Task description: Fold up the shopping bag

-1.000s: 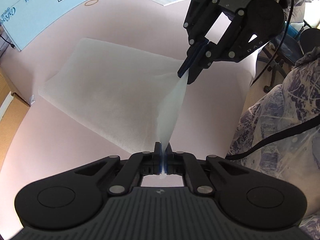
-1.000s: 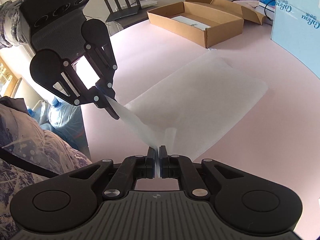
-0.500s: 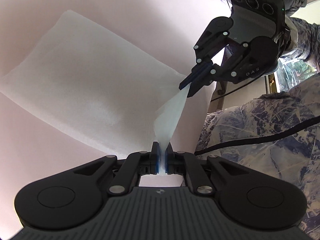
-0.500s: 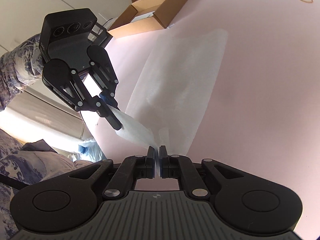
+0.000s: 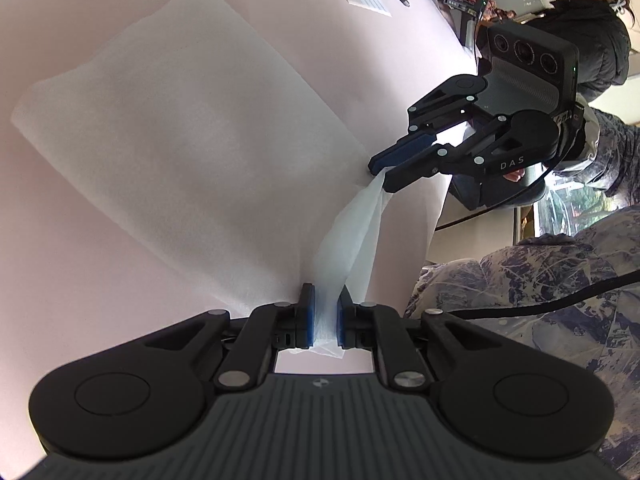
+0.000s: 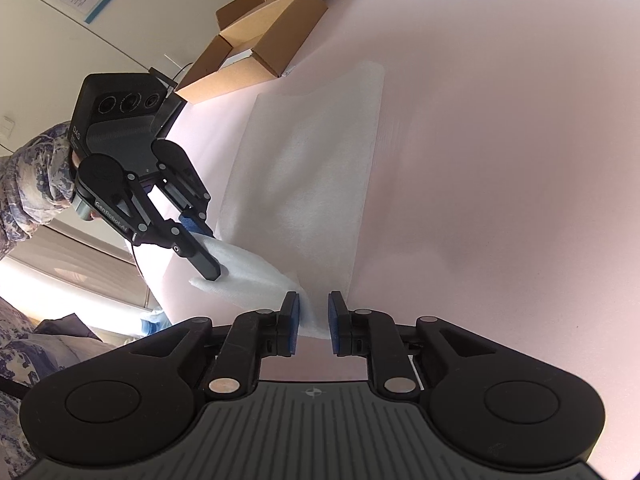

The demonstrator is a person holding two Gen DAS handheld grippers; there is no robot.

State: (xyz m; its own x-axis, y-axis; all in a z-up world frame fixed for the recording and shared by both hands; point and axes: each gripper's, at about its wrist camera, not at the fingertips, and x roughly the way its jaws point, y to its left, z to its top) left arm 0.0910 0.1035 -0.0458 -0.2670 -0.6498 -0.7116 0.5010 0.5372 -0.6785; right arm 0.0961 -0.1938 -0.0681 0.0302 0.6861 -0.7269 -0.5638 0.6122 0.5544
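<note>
Left hand-held gripper (image 5: 324,322): your near unit. Its blue pads stand slightly apart with a gathered corner of the shopping bag (image 5: 172,136) between them; the fabric fills the gap, but whether the pads press on it cannot be told.
Right hand-held gripper (image 6: 313,324): fingers clearly parted. The bag's edge runs through the gap and touches the left pad only; nothing is clamped.
Raised strip: a band of fabric spans from one unit to the other, lifted off the surface (image 6: 500,160). In the left wrist view, the right unit's fingertips sit at the far end of this band.
Bag body: a flat white rectangle on the pink surface, ahead of both units. Its long axis runs away from you, roughly square to the raised strip.
Governing relation: both units sit at the bag's near edge, one at each end, neither closer to the body.
Stage, as a judgement: the scene fits a near edge just being taken up, or one just being let go.
Cardboard box (image 6: 256,40): open, at the far edge; a pale sheet lies inside.
</note>
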